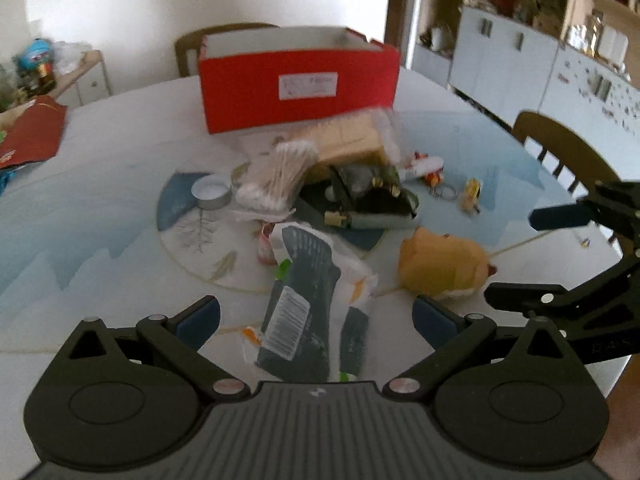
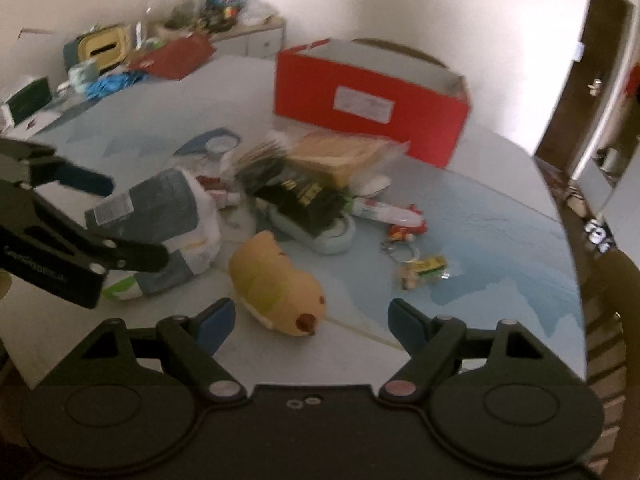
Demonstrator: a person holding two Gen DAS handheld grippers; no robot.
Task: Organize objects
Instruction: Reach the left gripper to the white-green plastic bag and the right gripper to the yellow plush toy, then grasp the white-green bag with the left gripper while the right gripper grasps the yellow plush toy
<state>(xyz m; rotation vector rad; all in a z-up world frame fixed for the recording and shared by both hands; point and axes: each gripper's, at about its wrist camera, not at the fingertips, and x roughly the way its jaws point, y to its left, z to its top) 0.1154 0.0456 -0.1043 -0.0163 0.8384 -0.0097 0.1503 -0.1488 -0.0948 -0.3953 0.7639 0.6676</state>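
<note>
Two hand-held grippers hover over a cluttered bench [image 1: 100, 184], both tilted down, jaws wide apart, nothing between the pads. The left hand-held gripper [image 1: 316, 316] sits just above a crinkly plastic packet [image 1: 304, 280], grey w/ a barcode label, lying at the near edge. The right hand-held gripper [image 2: 310, 318] frames a tan plush toy [image 2: 276, 284], near centre-right, just beside the packet.

Handling, as a judgement: the packet looks light, soft and slippery; film may slide or buckle, so pinch across its narrow middle rather than a loose corner. The plush looks light and squashy, forgiving of a firm squeeze; best taken across the body, not the snout.

Farther back sits the pile: a bundle of cotton swabs [image 1: 280, 172] in clear wrap, a tealight [image 1: 211, 192] to its left, a dark pouch w/ gold fittings [image 1: 360, 196], a tan flat pack [image 1: 348, 140] behind, and keyrings [image 2: 416, 264] off to the right. Swabs look likely to scatter if the wrap is open; can't tell from here. The tealight is small, rigid, prob. easy to tip.

The red box [image 1: 298, 80], open-topped, stands at the far side of the bench, apparently the destination. Nothing visibly sorted yet.
</note>
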